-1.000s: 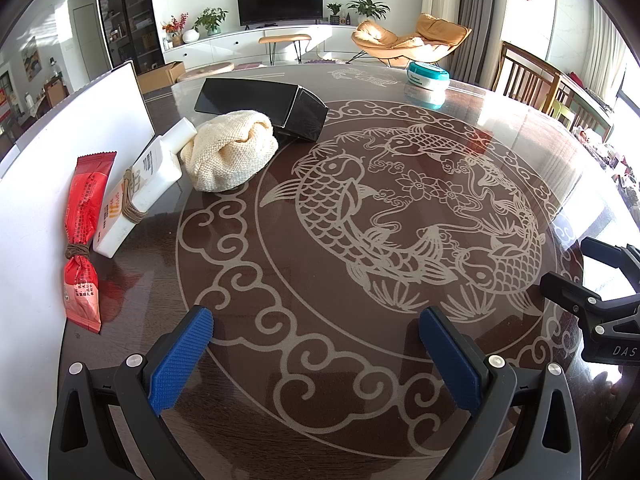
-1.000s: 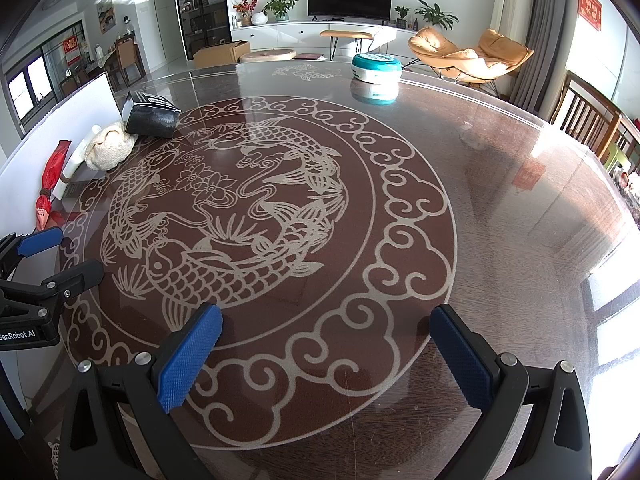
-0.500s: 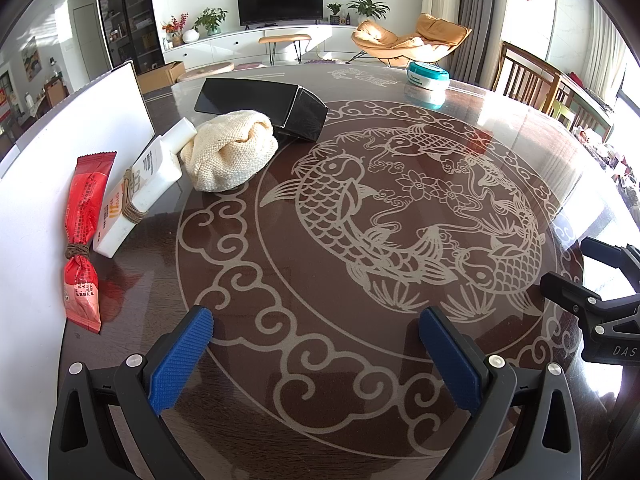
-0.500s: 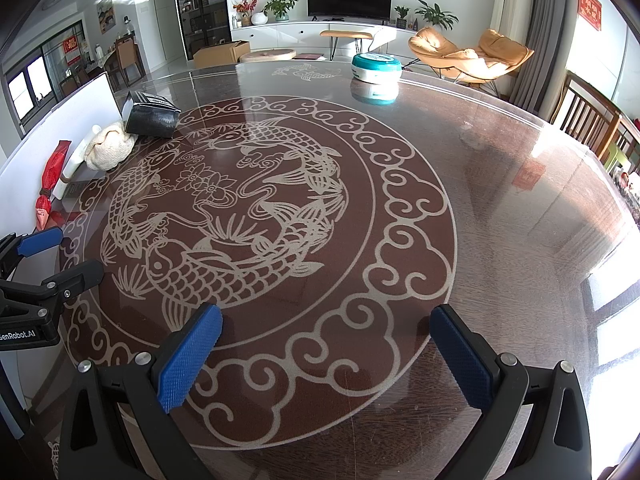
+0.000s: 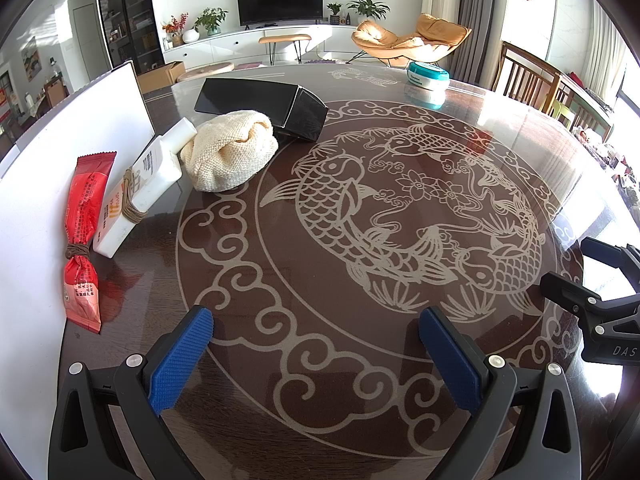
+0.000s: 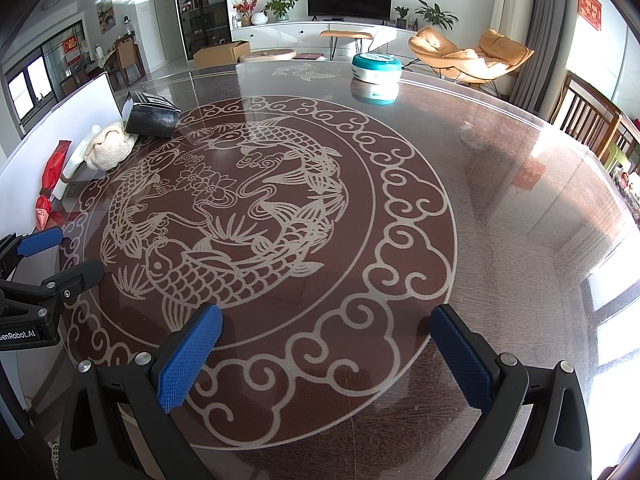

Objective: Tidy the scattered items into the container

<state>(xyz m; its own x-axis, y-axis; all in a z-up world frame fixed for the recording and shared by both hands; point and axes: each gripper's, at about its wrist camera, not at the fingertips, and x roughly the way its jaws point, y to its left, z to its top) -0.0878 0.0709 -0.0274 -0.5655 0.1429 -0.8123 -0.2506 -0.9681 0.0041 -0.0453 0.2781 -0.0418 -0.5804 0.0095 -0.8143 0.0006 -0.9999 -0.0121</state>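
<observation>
Left wrist view, taken from left to right: a white board (image 5: 60, 152) stands along the desk's (image 5: 320, 392) edge, and against it lean a red snack packet (image 5: 82, 236) cinched with brown cord and a white bottle (image 5: 138, 184) bound the same way, its orange and dark print too small to read. Touching the bottle's cap lies a cream knitted cloth (image 5: 230, 150), and just behind that a black box (image 5: 264, 106) on its side, its open end turned toward the cloth; I judge it to be the container. Well apart, at the far rim, sits a teal-and-white round tin (image 5: 428, 76).

Nothing has shifted over the last second: both tools sit exactly as before, so the tidying has not begun and all the items are still outside the box.

The left tongs (image 5: 316, 344) are released, blue pads wide apart over bare desk. The right tongs (image 6: 326, 344) are likewise spread and empty.

Readable writing: "DAS" on the right tool's body at the left view's edge, and "enRobot.AI" on the left tool's body in the right wrist view.
</observation>
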